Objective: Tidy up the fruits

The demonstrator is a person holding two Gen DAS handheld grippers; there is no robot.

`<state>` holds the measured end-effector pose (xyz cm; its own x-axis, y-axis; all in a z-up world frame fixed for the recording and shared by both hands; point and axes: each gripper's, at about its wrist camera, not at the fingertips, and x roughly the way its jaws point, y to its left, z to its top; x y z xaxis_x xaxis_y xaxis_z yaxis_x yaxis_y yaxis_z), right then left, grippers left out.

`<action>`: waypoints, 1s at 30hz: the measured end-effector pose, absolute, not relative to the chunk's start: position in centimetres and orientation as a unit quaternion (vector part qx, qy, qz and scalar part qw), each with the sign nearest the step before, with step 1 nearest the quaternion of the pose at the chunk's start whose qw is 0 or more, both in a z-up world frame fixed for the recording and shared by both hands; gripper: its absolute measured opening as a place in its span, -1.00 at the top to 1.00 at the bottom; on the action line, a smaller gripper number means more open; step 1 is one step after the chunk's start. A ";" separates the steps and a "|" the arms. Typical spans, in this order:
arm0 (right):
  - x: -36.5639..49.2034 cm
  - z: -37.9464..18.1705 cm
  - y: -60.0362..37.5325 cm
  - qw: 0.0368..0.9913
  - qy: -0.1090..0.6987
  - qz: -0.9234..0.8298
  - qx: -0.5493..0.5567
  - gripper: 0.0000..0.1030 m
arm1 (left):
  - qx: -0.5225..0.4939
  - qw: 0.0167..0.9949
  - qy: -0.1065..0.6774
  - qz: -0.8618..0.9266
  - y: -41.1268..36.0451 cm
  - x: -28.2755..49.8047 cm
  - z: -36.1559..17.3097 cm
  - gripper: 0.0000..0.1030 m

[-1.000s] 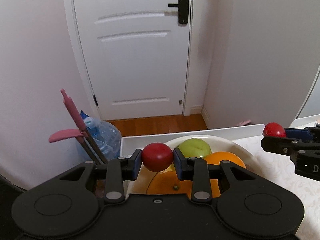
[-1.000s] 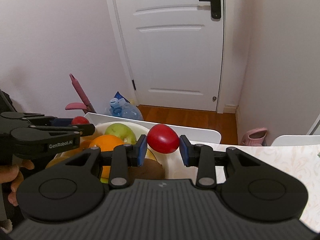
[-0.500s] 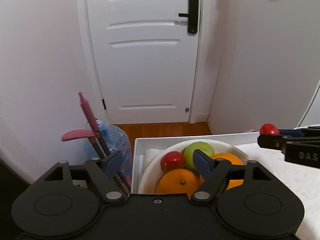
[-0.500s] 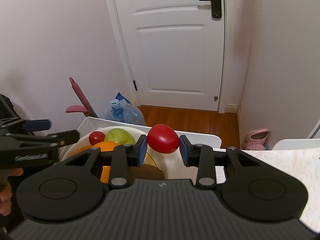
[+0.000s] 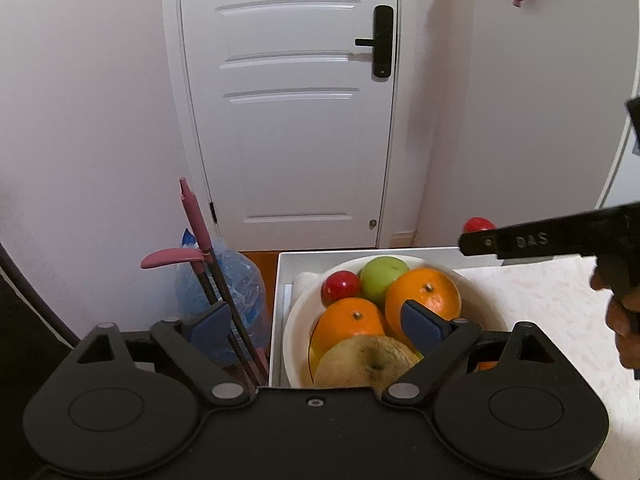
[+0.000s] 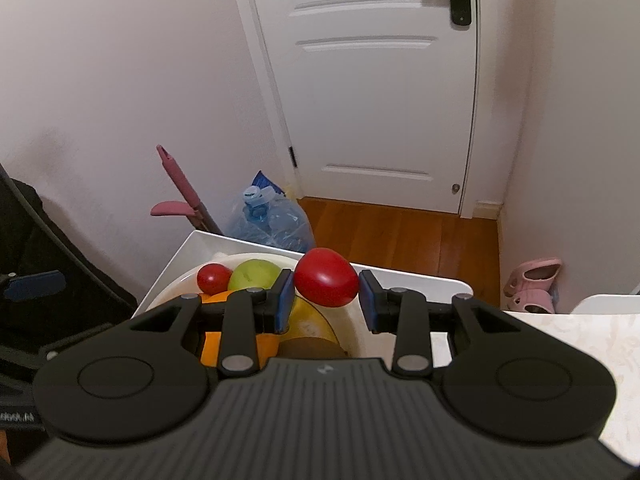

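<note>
Left gripper (image 5: 316, 322): spread wide, empty, above the round white plastic bowl (image 5: 294, 322).
Bowl: small red tomato (image 5: 340, 286) beside a green apple (image 5: 383, 275) and two oranges.
Right gripper (image 6: 325, 300): clamped on a larger red tomato (image 6: 326, 282), over the bowl's right rim.

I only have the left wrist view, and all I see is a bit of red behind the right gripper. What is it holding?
Observer: The right gripper is shut on a whole red tomato, pinched between both pads.
Operator: Where is it relative to the bowl?
Observer: It is held in the air, in line with the far rim of the bowl, to the right of the green apple. It is not in yet.
Operator: Anything on the floor beyond the table?
Observer: Pink slippers by the wall, to the right of the door.
</note>
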<state>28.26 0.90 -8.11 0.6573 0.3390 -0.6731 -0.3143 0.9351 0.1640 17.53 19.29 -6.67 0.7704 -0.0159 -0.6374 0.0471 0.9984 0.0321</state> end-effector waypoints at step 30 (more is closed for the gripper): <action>22.7 -4.8 -3.8 0.925 0.335 0.174 0.036 -0.79 | 0.034 0.947 0.318 -0.027 15.6 13.5 -4.9 -0.89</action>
<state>22.70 -3.77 -4.77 0.7149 0.3464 -0.6074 -0.2983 0.9367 0.1831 13.47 15.56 -4.93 0.7961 -0.0288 -0.6045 0.0720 0.9963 0.0474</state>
